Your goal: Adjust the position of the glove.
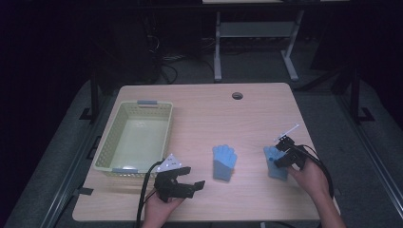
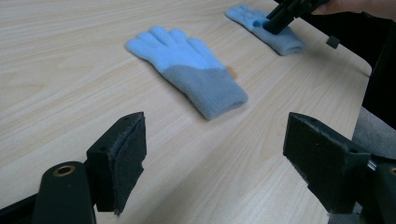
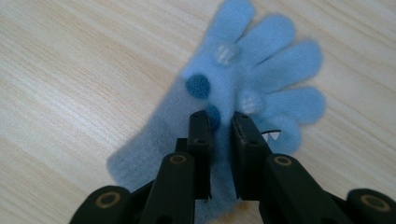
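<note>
Two light blue knit gloves with grey cuffs lie on the wooden table. One glove (image 1: 224, 162) (image 2: 191, 70) lies flat near the middle, fingers pointing away from me. The other glove (image 1: 278, 172) (image 2: 280, 39) (image 3: 261, 60) lies to its right, and my right gripper (image 1: 279, 156) (image 3: 222, 122) (image 2: 273, 23) is shut on a pinch of fabric in its palm, next to some small round patches. My left gripper (image 1: 194, 175) (image 2: 215, 140) stands open near the table's front edge, to the left of the middle glove, with nothing between its pads.
A pale yellow plastic basket (image 1: 107, 142) sits at the table's left side, with nothing in it. A round cable hole (image 1: 237, 95) lies near the far edge. Beyond the table stand dark floor and desk legs (image 1: 217, 52).
</note>
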A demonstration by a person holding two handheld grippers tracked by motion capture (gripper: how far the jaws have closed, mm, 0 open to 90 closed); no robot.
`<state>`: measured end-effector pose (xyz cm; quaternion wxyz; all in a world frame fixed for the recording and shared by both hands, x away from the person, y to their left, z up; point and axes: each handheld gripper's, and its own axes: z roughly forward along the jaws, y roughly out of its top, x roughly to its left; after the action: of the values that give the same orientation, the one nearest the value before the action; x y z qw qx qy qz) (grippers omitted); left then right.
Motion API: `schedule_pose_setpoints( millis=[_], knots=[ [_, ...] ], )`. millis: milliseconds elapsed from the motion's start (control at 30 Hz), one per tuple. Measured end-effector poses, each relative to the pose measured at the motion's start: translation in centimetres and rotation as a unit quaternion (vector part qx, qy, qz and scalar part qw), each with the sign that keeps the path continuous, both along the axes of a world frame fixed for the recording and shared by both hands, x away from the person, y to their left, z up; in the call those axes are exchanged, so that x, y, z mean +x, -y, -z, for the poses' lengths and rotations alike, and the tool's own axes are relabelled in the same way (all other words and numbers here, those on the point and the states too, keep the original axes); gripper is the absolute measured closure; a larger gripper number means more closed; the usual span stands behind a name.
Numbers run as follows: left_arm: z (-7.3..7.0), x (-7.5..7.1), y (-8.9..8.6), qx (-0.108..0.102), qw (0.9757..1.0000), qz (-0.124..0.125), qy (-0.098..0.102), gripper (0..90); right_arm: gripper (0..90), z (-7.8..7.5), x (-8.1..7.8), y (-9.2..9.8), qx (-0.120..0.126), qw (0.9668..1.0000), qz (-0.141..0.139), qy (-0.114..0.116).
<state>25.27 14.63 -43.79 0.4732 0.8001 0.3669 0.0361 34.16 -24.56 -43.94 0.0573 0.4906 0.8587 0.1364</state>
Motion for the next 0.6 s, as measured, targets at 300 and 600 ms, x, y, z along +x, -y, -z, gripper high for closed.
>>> schedule_pose_setpoints(
  millis=[300, 600],
  knots=[
    [-0.1, -0.1, 0.0, -0.006, 1.0000, 0.000, 0.000, 21.4, 81.4, -1.1, -0.6, 0.0, 0.019, 0.9996, -0.003, 0.019],
    [-0.3, -0.2, -0.1, -0.011, 0.9999, -0.004, 0.003, 21.6, 81.4, -3.4, -1.2, -1.0, 0.033, 0.9987, -0.013, 0.036]
  ],
)
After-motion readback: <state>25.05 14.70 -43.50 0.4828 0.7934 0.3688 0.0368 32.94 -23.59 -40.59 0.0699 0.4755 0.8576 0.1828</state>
